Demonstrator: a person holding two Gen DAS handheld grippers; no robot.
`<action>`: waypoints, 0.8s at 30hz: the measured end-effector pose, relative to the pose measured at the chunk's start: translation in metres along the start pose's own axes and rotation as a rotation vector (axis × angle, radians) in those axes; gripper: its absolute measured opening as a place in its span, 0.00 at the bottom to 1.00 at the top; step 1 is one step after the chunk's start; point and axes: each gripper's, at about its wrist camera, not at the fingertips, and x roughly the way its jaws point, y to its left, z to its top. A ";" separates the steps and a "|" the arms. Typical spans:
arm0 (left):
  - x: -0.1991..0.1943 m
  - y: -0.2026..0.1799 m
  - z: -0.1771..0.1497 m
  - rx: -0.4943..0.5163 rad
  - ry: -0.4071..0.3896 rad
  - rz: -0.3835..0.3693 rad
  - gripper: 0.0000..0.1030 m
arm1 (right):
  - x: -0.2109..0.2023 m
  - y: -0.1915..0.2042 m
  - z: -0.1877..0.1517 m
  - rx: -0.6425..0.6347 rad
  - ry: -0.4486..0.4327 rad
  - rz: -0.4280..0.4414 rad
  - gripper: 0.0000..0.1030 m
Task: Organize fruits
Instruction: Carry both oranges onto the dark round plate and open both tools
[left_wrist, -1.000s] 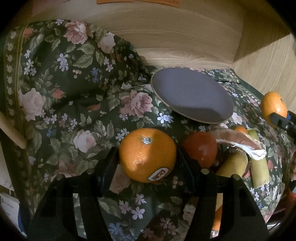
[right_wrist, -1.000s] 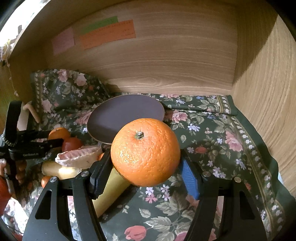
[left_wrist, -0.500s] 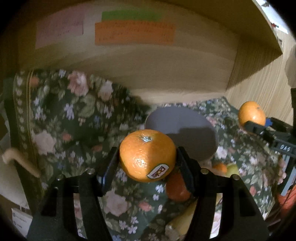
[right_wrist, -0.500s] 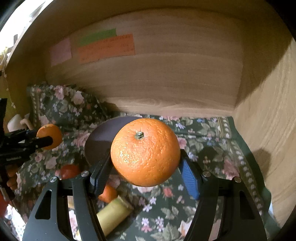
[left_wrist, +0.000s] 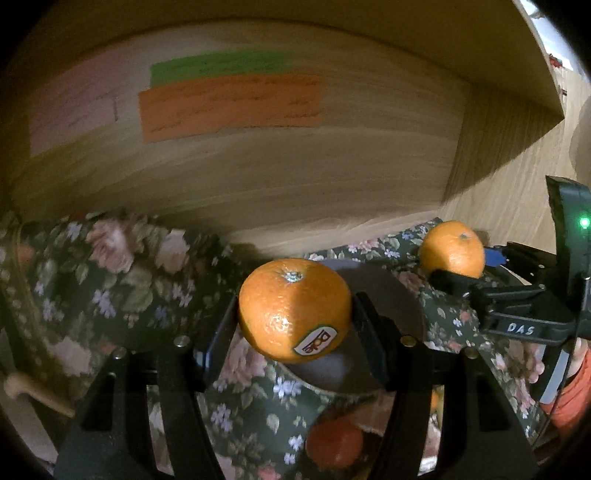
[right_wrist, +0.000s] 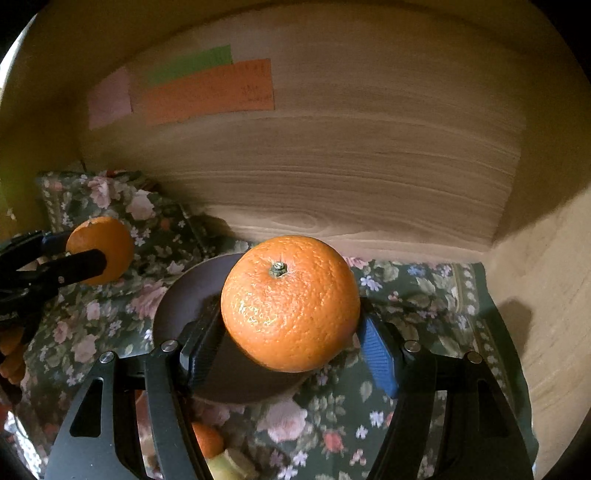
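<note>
My left gripper (left_wrist: 293, 321) is shut on an orange with a sticker (left_wrist: 291, 308) and holds it in the air above the near edge of a dark round plate (left_wrist: 388, 306). My right gripper (right_wrist: 291, 332) is shut on a bigger orange (right_wrist: 290, 302), held above the same plate (right_wrist: 184, 299). Each gripper shows in the other's view: the right one with its orange (left_wrist: 452, 249) at right, the left one with its orange (right_wrist: 99, 249) at left.
A floral cloth (right_wrist: 406, 295) covers the shelf floor inside a wooden alcove. Coloured paper notes (right_wrist: 207, 92) hang on the back wall. A red-orange fruit (left_wrist: 334, 445) and pale banana pieces (right_wrist: 229, 467) lie on the cloth below the plate. The right wooden wall (right_wrist: 546, 295) stands close.
Both grippers have risen with their oranges and tilted up toward the back wall. The fruit pile and plate have dropped lower in both views.
</note>
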 end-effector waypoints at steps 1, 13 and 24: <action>0.003 -0.001 0.001 0.001 0.000 -0.001 0.61 | 0.005 0.000 0.002 -0.003 0.007 0.001 0.64; 0.056 0.002 0.018 0.014 0.062 -0.028 0.61 | 0.056 0.001 0.015 -0.046 0.092 -0.029 0.64; 0.113 0.012 0.011 -0.041 0.190 -0.067 0.61 | 0.100 0.007 0.010 -0.088 0.192 -0.049 0.64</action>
